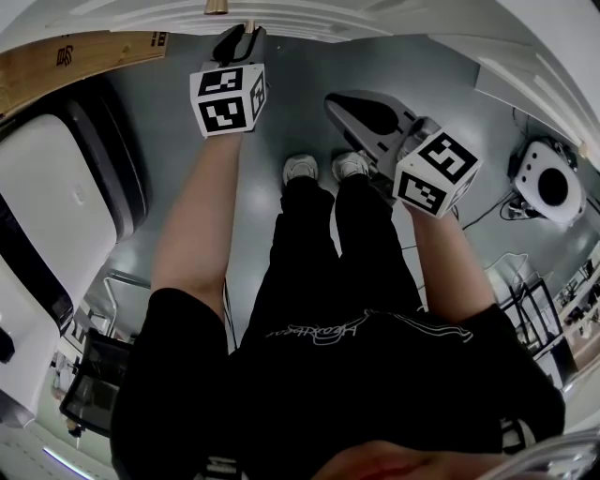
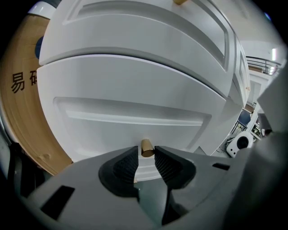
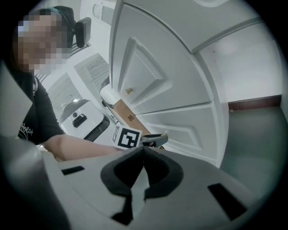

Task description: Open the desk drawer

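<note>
The white desk's lower drawer front fills the left gripper view, and a small tan knob sticks out of it. My left gripper is open, its tips on either side of that knob with a thin gap on the left side. In the head view the left gripper reaches the drawer front at the top. The right gripper hangs shut and empty over the floor, off to the right. From the right gripper view, the left gripper's marker cube sits against the drawer front.
A second tan knob sits on the drawer above. A printed brown board leans left of the desk, beside a white appliance. A round white device with cables lies on the floor at right. The person's shoes stand before the desk.
</note>
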